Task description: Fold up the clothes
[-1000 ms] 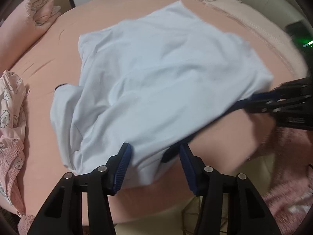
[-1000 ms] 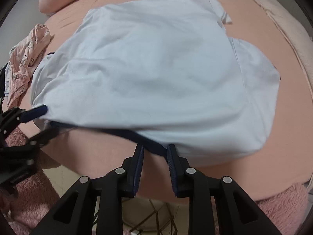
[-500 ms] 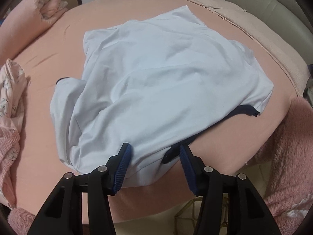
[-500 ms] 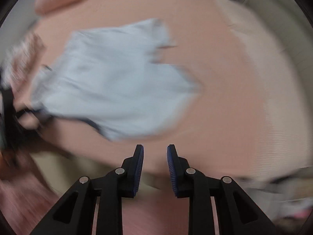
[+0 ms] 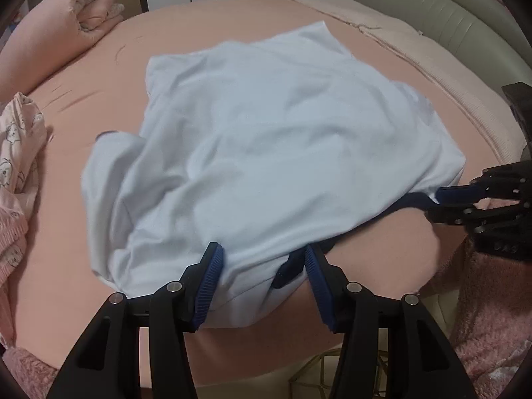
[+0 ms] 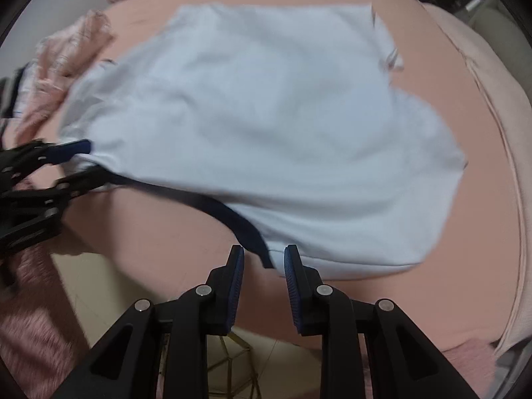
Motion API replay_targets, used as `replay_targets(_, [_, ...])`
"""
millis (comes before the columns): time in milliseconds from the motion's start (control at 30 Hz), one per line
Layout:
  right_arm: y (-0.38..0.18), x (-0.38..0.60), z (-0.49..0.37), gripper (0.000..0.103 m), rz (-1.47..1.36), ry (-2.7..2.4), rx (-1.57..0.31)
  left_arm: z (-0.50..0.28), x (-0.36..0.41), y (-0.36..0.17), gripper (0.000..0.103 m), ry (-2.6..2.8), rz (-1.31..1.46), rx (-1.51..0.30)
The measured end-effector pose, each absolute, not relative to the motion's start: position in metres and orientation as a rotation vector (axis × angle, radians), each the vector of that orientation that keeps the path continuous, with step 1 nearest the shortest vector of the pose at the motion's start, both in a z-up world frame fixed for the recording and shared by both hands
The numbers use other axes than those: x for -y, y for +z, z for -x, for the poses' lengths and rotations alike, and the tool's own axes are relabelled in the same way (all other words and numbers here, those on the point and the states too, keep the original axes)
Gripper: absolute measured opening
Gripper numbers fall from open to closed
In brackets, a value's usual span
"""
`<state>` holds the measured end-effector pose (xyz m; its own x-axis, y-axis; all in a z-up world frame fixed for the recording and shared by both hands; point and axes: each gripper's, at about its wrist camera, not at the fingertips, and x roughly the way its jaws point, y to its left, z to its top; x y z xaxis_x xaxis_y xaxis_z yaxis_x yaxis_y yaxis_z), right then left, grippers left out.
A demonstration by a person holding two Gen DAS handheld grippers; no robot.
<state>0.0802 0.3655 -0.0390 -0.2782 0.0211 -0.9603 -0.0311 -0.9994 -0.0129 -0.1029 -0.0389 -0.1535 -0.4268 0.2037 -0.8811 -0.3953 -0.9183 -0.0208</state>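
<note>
A light blue T-shirt (image 5: 266,139) with dark navy trim (image 6: 226,212) lies spread on the pink bed (image 5: 83,99), and its near edge hangs over the bed's side. My left gripper (image 5: 262,259) straddles that near edge. Its jaws stand apart, with cloth and a bit of navy trim loosely between them. The right wrist view shows this gripper (image 6: 83,163) at the shirt's left corner. My right gripper (image 6: 264,259) is narrowly open, and the end of the navy trim sits in the gap between its pads. The left wrist view shows it (image 5: 439,202) at the shirt's right corner.
A pink patterned garment (image 5: 16,153) lies crumpled at the bed's left edge. A rolled pink blanket (image 5: 66,23) sits at the far left. A padded beige headboard (image 5: 432,23) curves along the far right. A fluffy pink throw (image 5: 482,316) hangs near the floor on the right.
My right gripper swung away from the shirt to the right, with nothing between its jaws, then came back to the navy-trimmed corner. The left gripper stayed over the near edge.
</note>
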Motion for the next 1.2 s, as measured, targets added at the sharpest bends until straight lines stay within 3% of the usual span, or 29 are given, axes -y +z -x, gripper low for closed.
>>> replay_targets(67, [-0.043,-0.365,-0.081,0.024,1.771,2.501,0.043,0.101,0.041,-0.151,0.048,2.404,1.389,-0.281])
replay_targets(133, [-0.044,-0.365,-0.084,0.024,1.686,2.511,0.089,0.097,0.049,-0.136,0.030,2.471,1.345,-0.199])
replay_targets(167, [-0.044,-0.369,-0.085,0.024,1.644,2.516,0.081,0.097,0.056,-0.127,0.026,2.509,1.317,-0.151])
replay_targets(400, [0.003,-0.415,-0.100,0.023,1.290,2.586,-0.052,0.119,0.073,-0.098,0.025,2.588,1.208,-0.041])
replay_targets(600, [-0.001,-0.416,-0.093,0.023,1.489,2.674,-0.363,0.138,0.022,-0.094,0.025,2.587,1.217,-0.043])
replay_targets(700, [0.003,-0.376,-0.091,0.024,1.562,2.771,-0.267,0.120,0.014,-0.078,0.025,2.621,1.161,-0.019])
replay_targets(833, [-0.037,-0.358,-0.069,0.024,1.568,2.597,0.061,0.112,0.015,-0.076,0.025,2.576,1.182,-0.006])
replay_targets(967, [-0.050,-0.388,-0.066,0.024,1.526,2.519,-0.066,0.104,0.015,-0.097,0.026,2.419,1.294,-0.026])
replay_targets(1033, [-0.034,-0.400,-0.075,0.024,1.424,2.532,-0.090,0.095,0.015,-0.102,0.030,2.342,1.266,0.028])
replay_targets(1100, [-0.016,-0.413,-0.082,0.024,1.324,2.563,-0.143,0.088,0.005,-0.106,0.056,2.345,1.243,-0.053])
replay_targets(1200, [-0.011,-0.423,-0.076,0.024,1.318,2.540,-0.170,0.091,-0.021,-0.127,0.056,2.373,1.287,-0.316])
